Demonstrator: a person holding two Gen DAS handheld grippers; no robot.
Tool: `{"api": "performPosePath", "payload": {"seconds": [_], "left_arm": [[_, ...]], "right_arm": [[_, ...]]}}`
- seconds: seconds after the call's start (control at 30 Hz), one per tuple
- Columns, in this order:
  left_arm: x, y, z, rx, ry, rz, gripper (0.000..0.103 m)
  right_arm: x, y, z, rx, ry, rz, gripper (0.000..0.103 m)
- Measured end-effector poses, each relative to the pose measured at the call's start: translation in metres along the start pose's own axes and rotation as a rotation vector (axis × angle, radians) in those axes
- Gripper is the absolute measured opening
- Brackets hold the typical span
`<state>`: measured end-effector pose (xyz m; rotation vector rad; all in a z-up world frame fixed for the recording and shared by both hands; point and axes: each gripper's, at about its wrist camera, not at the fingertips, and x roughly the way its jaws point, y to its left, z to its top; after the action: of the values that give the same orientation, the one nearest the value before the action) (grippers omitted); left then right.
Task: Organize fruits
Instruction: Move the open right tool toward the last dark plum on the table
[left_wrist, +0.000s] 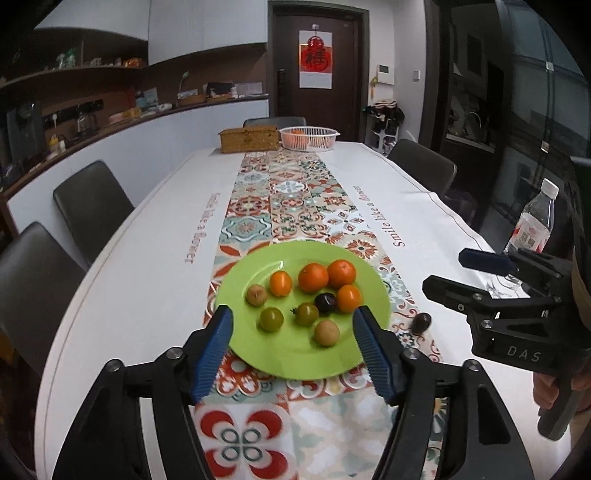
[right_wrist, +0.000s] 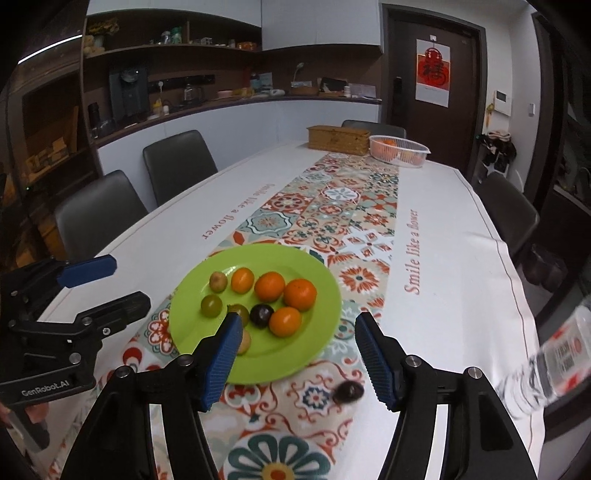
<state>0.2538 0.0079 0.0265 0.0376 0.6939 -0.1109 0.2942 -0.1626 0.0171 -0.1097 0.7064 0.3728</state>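
Hovering over the near rim of the green plate (left_wrist: 255, 354), the left hand-held gripper (left_wrist: 291, 314) has its blue pads spread with nothing between them; same for the right hand-held gripper (right_wrist: 295, 321), jaws apart, empty, aimed at the plate's right side

No earlier frame to compare, so only the current state: both free, neither touching fruit

On the plate: four orange citrus fruits (left_wrist: 313, 277), two green-brown ones (left_wrist: 272, 319), two tan ones (left_wrist: 327, 332), one dark plum (left_wrist: 325, 302) among them. Fruits sit loosely grouped toward the far half, some touching, not sorted by kind in any strict way

One stray: a second dark fruit (right_wrist: 348, 392) lies on the patterned runner (right_wrist: 314, 398), off the plate, just beside its right edge and close under the right gripper's right finger

Far end of the bench (left_wrist: 147, 266): a white basket (left_wrist: 309, 137) with orange fruit inside, next to a woven box (left_wrist: 248, 139). A water bottle (left_wrist: 533, 225) stands at the right edge

Judgement: mostly done, plate is loaded. Left to do looks like the stray dark fruit, likely a right-side pick. Whether the basket's fruit belongs to the job, cannot tell
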Motion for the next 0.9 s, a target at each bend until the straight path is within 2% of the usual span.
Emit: {"api": "performPosePath", "payload": {"seconds": [0.13, 0.37, 0.6, 0.9], "left_arm": [[0.002, -0.008, -0.01, -0.07, 0.042, -0.016, 0.071], [0.017, -0.018, -0.03, -0.124, 0.112, 0.022, 0.073], [0.035, -0.026, -0.041, -0.134, 0.151, 0.089, 0.074], [0.064, -0.03, -0.051, -0.151, 0.222, 0.114, 0.076]], "right_arm": [[-0.002, -0.009, -0.01, 0.021, 0.022, 0.006, 0.064], [0.008, -0.023, -0.027, 0.023, 0.072, -0.005, 0.064], [0.029, -0.035, -0.044, 0.039, 0.144, 0.001, 0.064], [0.059, -0.047, -0.056, 0.067, 0.207, 0.001, 0.061]]}}
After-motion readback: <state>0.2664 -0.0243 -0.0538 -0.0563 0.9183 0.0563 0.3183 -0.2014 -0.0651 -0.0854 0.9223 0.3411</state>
